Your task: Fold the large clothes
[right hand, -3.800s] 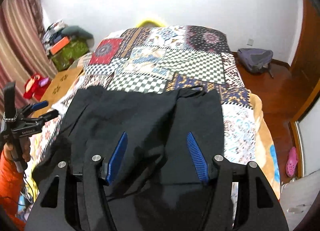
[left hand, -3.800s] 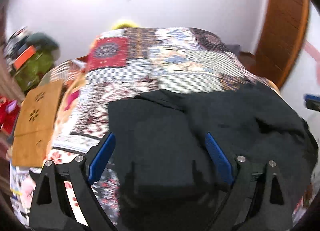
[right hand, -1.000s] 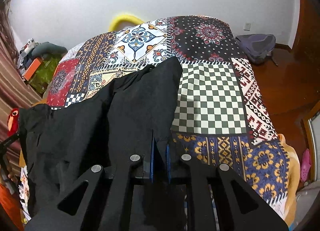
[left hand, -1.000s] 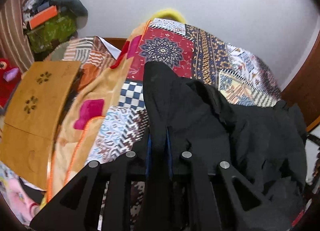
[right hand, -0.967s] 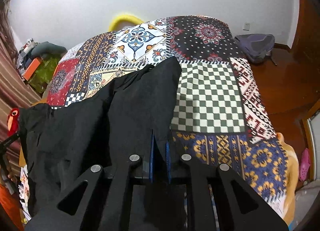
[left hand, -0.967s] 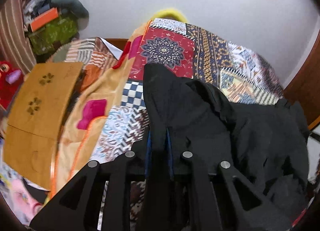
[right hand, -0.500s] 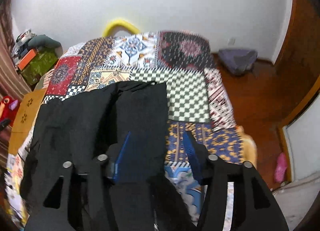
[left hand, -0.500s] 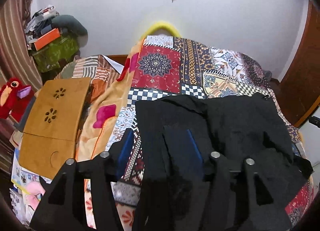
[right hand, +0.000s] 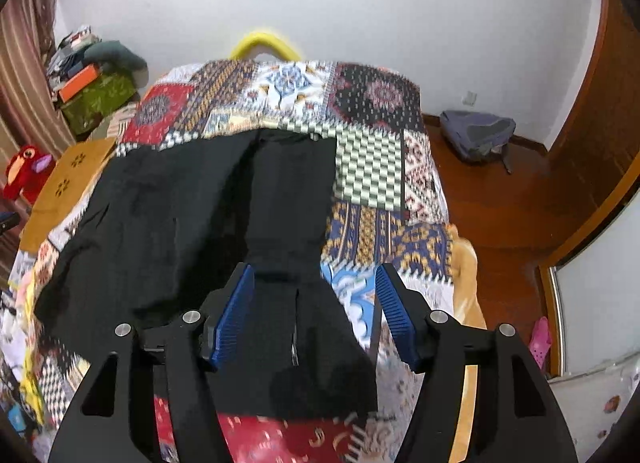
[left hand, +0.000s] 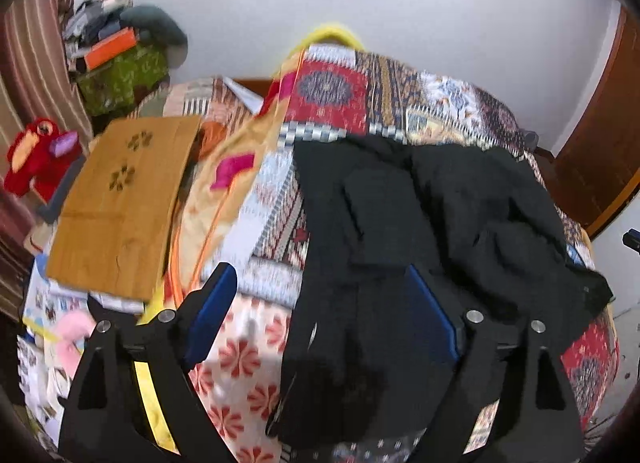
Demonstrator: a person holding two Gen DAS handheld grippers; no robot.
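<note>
A large black garment (left hand: 420, 231) lies folded over itself on the patchwork bedspread (left hand: 332, 91). In the left wrist view my left gripper (left hand: 320, 283) hangs above its near left edge, jaws opening wide, pads clear of the cloth. In the right wrist view the same black garment (right hand: 224, 215) stretches from the bed's middle toward me. My right gripper (right hand: 314, 279) is above its near right part, jaws still opening, blue pads (right hand: 234, 311) off the fabric. Nothing is gripped by either.
A wooden lap table (left hand: 120, 199) lies at the bed's left side, with a red plush toy (left hand: 36, 155) and piled boxes (left hand: 116, 59) beyond. A grey backpack (right hand: 476, 135) rests on the wooden floor at right. A yellow hoop (right hand: 264, 43) stands behind the bed.
Both grippers have let go of the black garment's edge, opened, and drawn back and up toward me. The garment now lies folded on the bedspread.
</note>
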